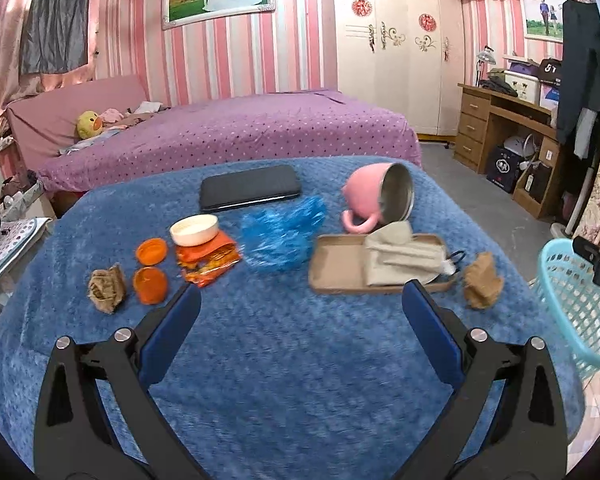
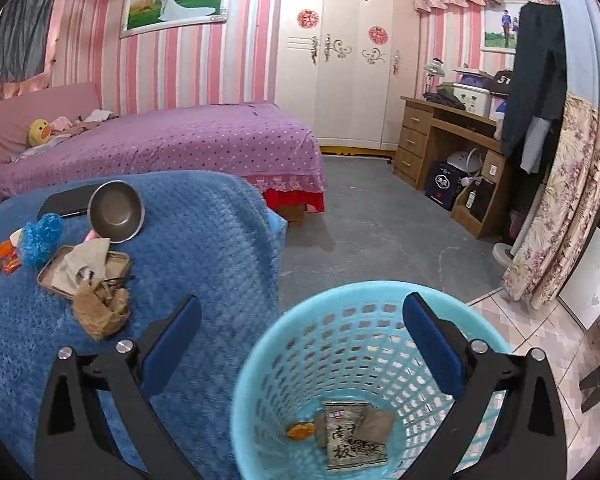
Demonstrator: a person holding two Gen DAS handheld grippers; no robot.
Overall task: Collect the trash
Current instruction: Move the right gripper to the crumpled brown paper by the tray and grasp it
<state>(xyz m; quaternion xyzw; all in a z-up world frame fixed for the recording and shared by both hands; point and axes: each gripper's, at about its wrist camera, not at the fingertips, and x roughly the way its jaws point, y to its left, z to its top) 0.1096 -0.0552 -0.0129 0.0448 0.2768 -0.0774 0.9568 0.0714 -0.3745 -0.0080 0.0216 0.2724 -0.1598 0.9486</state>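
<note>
Both views are evenly, softly lit with a pink cast; shadows are faint; the blanket smears with motion blur (worst near the lens); fisheye bends walls and bed, corners go black; the basket rim is soft too.

Trash basket: pale blue plastic lattice, upright on the floor beside the blue-covered table, holding a printed wrapper and small scraps. On the table: two crumpled brown paper wads, an orange foil wrapper, crumpled blue plastic.
</note>
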